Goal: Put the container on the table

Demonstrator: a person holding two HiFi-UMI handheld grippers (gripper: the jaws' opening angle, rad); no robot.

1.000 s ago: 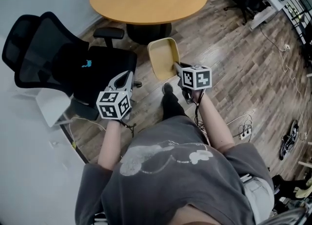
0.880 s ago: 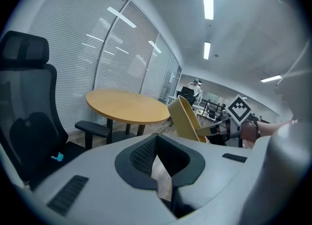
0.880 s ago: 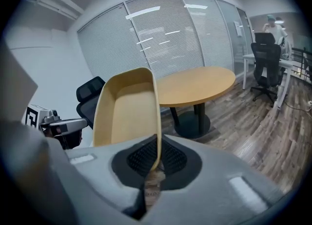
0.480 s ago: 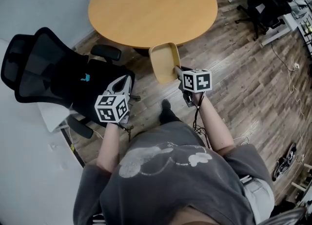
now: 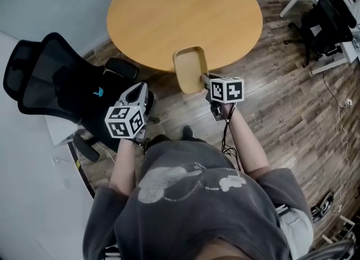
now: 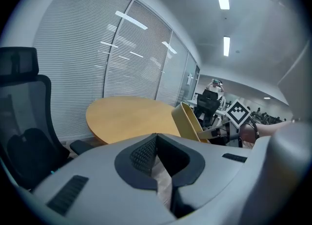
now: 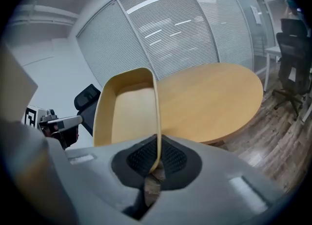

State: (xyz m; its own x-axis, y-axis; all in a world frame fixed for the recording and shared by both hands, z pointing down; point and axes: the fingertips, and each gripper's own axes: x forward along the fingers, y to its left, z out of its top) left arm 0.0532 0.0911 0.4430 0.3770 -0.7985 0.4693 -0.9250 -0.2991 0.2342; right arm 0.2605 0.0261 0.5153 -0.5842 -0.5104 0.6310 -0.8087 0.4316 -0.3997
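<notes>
A pale yellow rectangular container (image 5: 189,70) hangs in the air, its far end over the near edge of the round wooden table (image 5: 169,11). My right gripper (image 5: 208,85) is shut on the container's near right rim; in the right gripper view the thin wall (image 7: 157,121) runs between the jaws. The container (image 7: 127,109) is empty and tilted. My left gripper (image 5: 142,91) is shut with nothing in it, held over the floor to the container's left. In the left gripper view the container (image 6: 187,121) shows at right, before the table (image 6: 131,119).
A black office chair (image 5: 56,87) stands to the left, close beside the left gripper. Wood-plank floor (image 5: 292,101) spreads to the right, with another dark chair (image 5: 329,19) and a white desk at the far right. The person's legs are below.
The person has stepped toward the table. The container, carried by the right gripper, now reaches over the table's near edge. The left gripper moved along, still shut.
</notes>
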